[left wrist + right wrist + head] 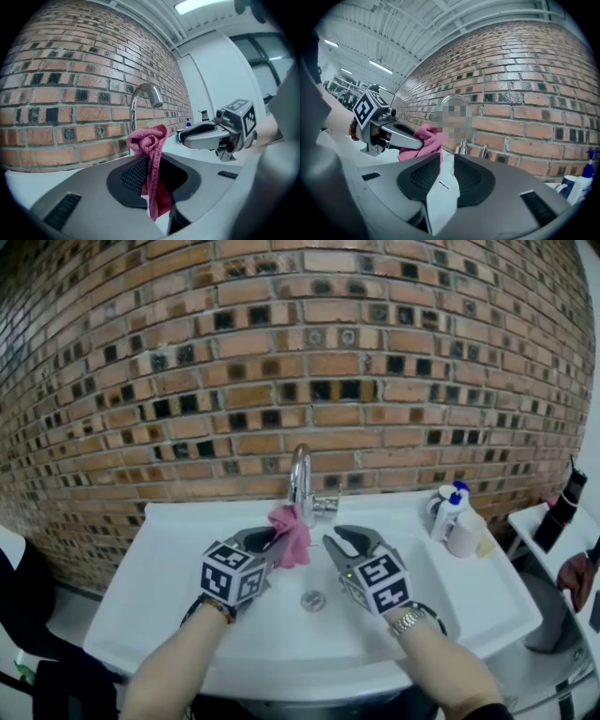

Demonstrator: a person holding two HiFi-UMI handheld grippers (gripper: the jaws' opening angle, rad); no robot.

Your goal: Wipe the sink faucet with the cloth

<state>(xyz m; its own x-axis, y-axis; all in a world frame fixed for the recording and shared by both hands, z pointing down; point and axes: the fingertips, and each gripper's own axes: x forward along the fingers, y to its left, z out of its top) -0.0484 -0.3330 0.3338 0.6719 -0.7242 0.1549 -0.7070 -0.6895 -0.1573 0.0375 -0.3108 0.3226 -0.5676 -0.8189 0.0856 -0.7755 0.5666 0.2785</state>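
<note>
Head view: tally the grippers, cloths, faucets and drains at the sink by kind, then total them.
grippers: 2, the left gripper and the right gripper
pink cloth: 1
faucet: 1
drain: 1
total: 5

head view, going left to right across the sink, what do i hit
left gripper → pink cloth → right gripper → white bottles → black object on the side shelf. The faucet is left out because it overlaps the cloth.
</note>
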